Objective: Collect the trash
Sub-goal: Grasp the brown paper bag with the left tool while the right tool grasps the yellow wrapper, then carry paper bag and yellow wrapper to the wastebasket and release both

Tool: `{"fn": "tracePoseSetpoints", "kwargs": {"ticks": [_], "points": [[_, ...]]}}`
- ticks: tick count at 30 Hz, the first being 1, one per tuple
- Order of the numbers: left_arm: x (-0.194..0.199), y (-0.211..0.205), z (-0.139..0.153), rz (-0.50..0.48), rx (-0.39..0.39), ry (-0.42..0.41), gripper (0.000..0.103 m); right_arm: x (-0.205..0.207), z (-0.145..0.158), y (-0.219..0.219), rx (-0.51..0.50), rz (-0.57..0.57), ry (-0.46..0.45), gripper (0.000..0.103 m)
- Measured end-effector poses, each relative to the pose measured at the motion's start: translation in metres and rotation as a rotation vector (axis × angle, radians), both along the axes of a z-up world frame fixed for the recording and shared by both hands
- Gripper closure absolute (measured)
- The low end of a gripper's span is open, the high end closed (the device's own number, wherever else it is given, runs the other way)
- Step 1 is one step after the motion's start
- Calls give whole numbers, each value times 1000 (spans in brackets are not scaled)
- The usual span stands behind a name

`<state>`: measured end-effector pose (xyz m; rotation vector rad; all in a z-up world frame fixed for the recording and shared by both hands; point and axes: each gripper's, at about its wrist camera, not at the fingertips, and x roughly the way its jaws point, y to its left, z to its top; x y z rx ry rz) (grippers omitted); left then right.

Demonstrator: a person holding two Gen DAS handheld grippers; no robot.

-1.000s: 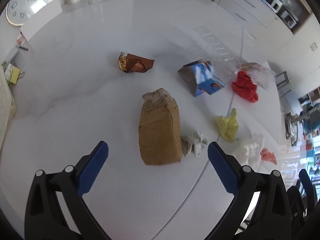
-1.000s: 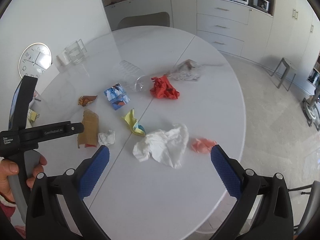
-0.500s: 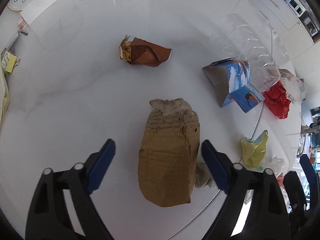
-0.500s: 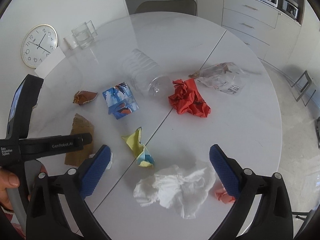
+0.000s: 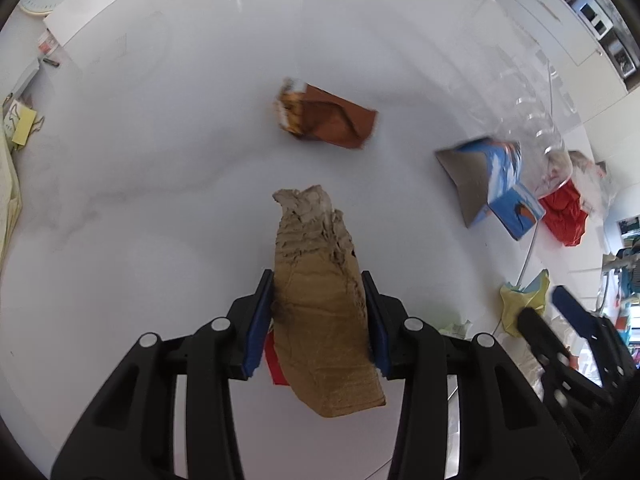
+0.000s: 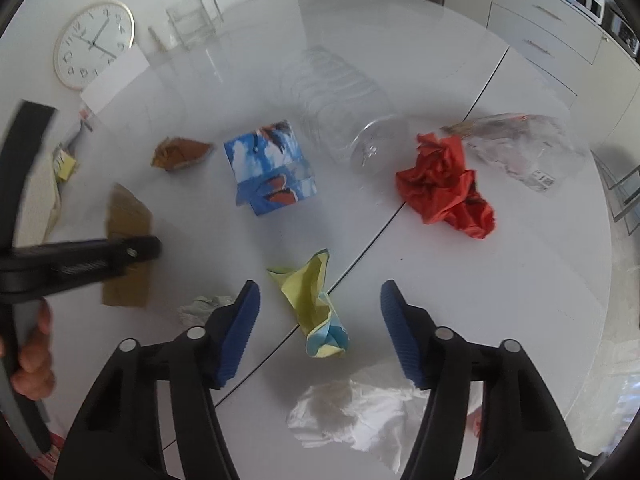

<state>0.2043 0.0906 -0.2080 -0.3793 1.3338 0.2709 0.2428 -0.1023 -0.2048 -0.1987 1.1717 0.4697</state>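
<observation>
My left gripper is shut on a torn brown cardboard piece over the white table. From the right wrist view the cardboard shows at the left under the left gripper. My right gripper is open, its jaws either side of a crumpled yellow and blue paper on the table. A brown snack wrapper, a blue printed carton, a red crumpled wrapper and a white tissue wad lie around.
A clear plastic bottle lies at the back, a clear plastic bag at the right, a white crumpled bag near the front edge. A wall clock and a glass holder stand at the far left.
The left gripper moved forward and closed on the cardboard piece. The right gripper moved down and forward over the yellow paper, its jaws narrowing somewhat.
</observation>
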Motion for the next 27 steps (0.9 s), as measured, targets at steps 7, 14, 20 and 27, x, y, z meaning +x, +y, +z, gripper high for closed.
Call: {"fn": "tracePoseSetpoints", "kwargs": {"ticks": [7,14,20,27], "points": [[-24,25,22,-5,-3,-44,62,4,-7,8,-26,12,25,81],[-55,3,60,-85,3,-117,62,-2,31,-7,33,-33,-38,82],[-66,-32,101,-226,-28,-181,62,-36,71,-48,77,-129,-87,82],[-78,-111,124,-409,-31,-204,62,-103,90,-124,76,-302,-109,81]]}}
